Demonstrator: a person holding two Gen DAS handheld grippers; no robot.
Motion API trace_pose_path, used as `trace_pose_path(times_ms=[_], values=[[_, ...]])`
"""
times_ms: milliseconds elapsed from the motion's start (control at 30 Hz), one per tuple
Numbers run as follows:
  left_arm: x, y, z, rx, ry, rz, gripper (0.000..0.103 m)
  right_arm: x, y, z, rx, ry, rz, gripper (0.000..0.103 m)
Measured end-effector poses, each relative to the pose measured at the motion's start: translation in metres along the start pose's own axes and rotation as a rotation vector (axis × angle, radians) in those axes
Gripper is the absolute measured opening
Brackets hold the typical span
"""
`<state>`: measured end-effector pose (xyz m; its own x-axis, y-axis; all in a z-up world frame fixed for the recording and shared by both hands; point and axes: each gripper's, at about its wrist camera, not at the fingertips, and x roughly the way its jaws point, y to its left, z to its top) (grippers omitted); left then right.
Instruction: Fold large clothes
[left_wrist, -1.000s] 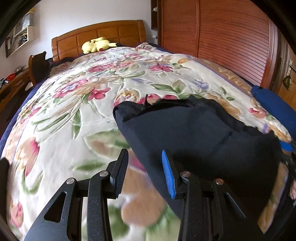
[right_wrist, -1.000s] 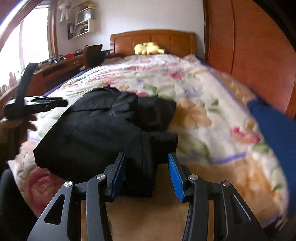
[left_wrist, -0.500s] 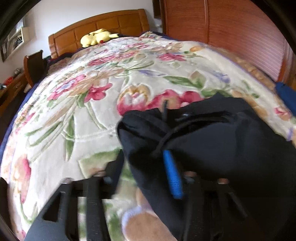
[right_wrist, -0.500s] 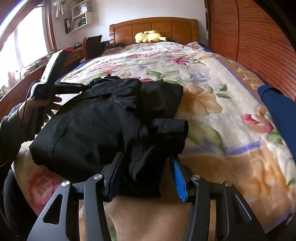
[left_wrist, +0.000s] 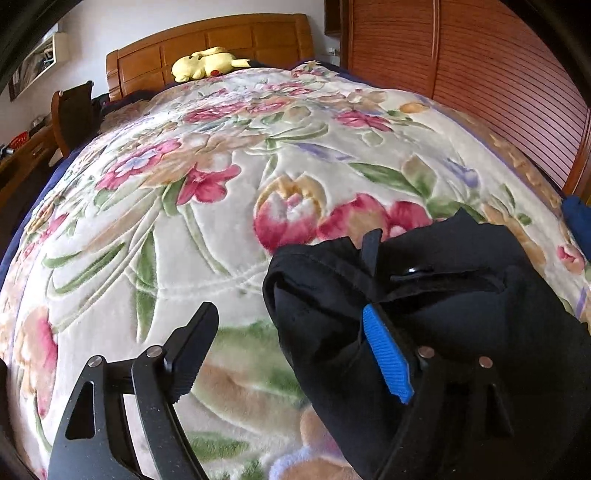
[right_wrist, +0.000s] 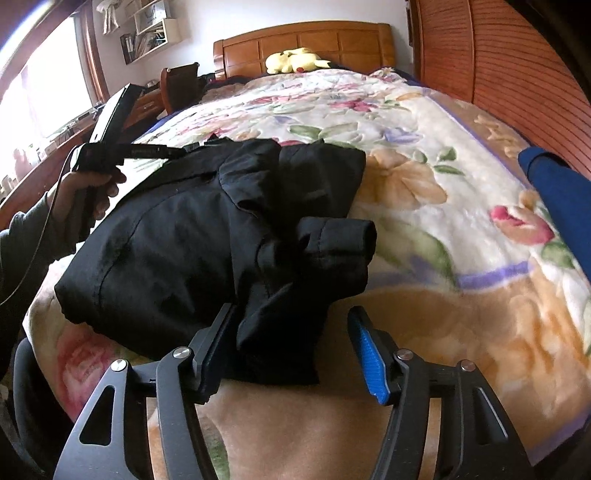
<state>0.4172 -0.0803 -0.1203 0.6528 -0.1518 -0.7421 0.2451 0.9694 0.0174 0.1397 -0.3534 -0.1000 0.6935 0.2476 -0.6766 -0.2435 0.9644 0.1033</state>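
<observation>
- Your black jacket (right_wrist: 207, 236) lies bundled on the floral blanket (right_wrist: 424, 206) at the near end of the bed, just in front of both tools; it is already gathered into a thick, uneven packet rather than spread flat.
- Your right gripper (right_wrist: 291, 354) has its jaws apart and widening; a loose flap of the jacket hangs between them, lying against the black finger (right_wrist: 218, 339) while the blue pad (right_wrist: 367, 358) stands clear of the cloth, so nothing is clamped.
- Your left gripper (left_wrist: 284, 354) is likewise apart and widening; the jacket's far corner lies against the blue pad (left_wrist: 388, 354), and the other finger (left_wrist: 192, 347) sits over bare blanket, well off the cloth; no grip there either.
- The relation that matters: the packet's long axis runs across the bed, from your left hand (right_wrist: 92, 188) at one end to the cuffed sleeve (right_wrist: 340, 240) that sticks out at the other; that stray sleeve lies just ahead of the right tool, and well away from the left.
- So I judge the right side is the nearer one for tucking the sleeve in; the left end looks better placed to steady or square the corner.
- The blue garment (right_wrist: 554, 199) at the bed's right edge lies apart from the jacket; keep it out of the fold.
</observation>
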Motion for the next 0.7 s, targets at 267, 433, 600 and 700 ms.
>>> trace_pose_path(times_ms=[267,433,600,700], values=[[0.008,-0.001,0.000,-0.016,0.019,-0.069,0.063,0.014,-0.010,0.001,0.064,0.061,0.111,0.063],[0.009,-0.008,-0.001,-0.014,0.034,-0.093,0.043,0.019,-0.009,0.003,0.067,0.072,0.171,0.049],[0.005,-0.018,0.000,0.034,0.035,-0.053,0.025,0.016,-0.010,0.004,0.047,0.028,0.189,0.031],[-0.003,-0.021,0.002,0.047,0.030,-0.025,0.018,0.016,-0.017,0.007,0.054,0.007,0.208,0.022]])
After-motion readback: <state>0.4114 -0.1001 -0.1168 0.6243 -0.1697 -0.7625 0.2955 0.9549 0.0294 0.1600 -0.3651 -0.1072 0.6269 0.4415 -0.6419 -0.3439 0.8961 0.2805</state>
